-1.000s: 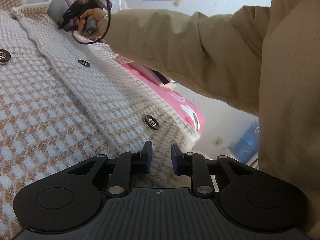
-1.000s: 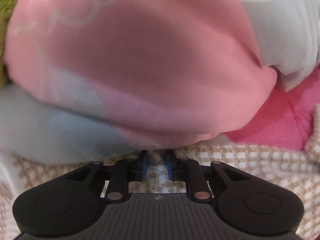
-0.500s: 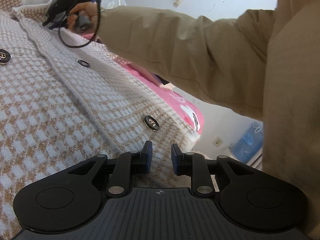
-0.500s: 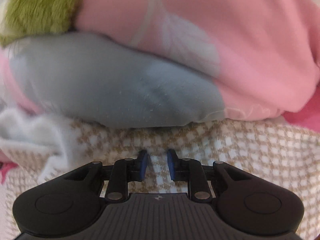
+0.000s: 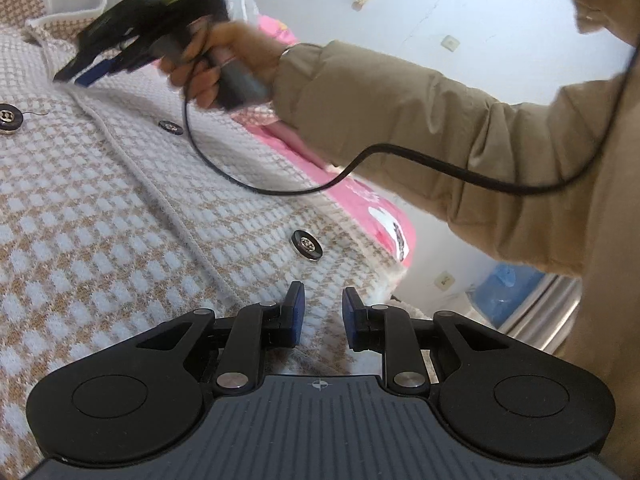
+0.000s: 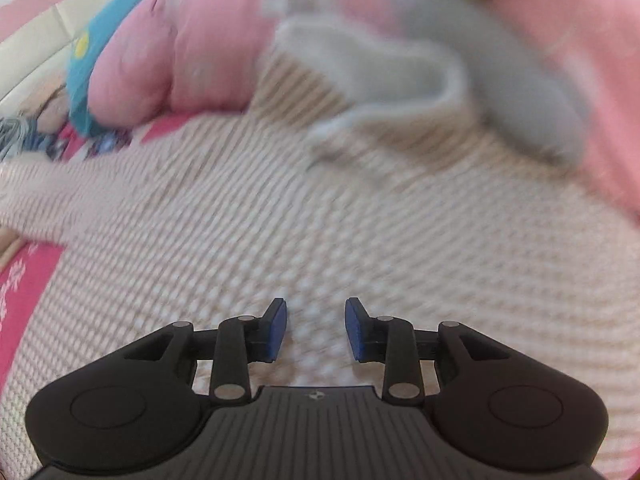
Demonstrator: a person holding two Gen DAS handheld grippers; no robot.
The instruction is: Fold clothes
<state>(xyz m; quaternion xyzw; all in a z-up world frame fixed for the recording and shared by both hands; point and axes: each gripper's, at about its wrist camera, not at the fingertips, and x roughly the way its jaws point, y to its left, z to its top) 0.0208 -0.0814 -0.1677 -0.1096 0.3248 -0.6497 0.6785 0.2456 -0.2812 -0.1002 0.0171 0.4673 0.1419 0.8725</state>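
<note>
1. Between the blue pads of the right hand-held gripper (image 6: 316,328) lies only blurred knit: the jaws stand apart with nothing clamped, having just been opening. Half a second ago they sat narrower, low against the cloth under a pillow; now the camera looks down on a broad stretch of the coat.
2. Left hand-held gripper (image 5: 322,316): pads a little apart, over the hem edge of the coat. Cloth shows in the gap, but whether it is pinched cannot be told. Its view is unchanged from a second ago.
3. Coat (image 5: 120,208): a tan-and-white checked knit with dark buttons (image 5: 306,244), spread front-up on the bed (image 5: 372,200), which wears a pink cover. Its collar (image 6: 372,64) lies turned up at the far end, touching the pink and grey pillow (image 6: 532,96).
4. Right hand (image 5: 216,64), seen from the left wrist: it grips its tool just above the front edge of the coat near the collar, a black cable (image 5: 360,160) looping from it. Earlier it was farther off, by the collar; it has swung nearer.
5. Reading: the collar end appears released and the right hand free, so the likely next step is a fresh grasp on a side or sleeve (image 6: 36,208) to start the fold. No fold is yet made.
</note>
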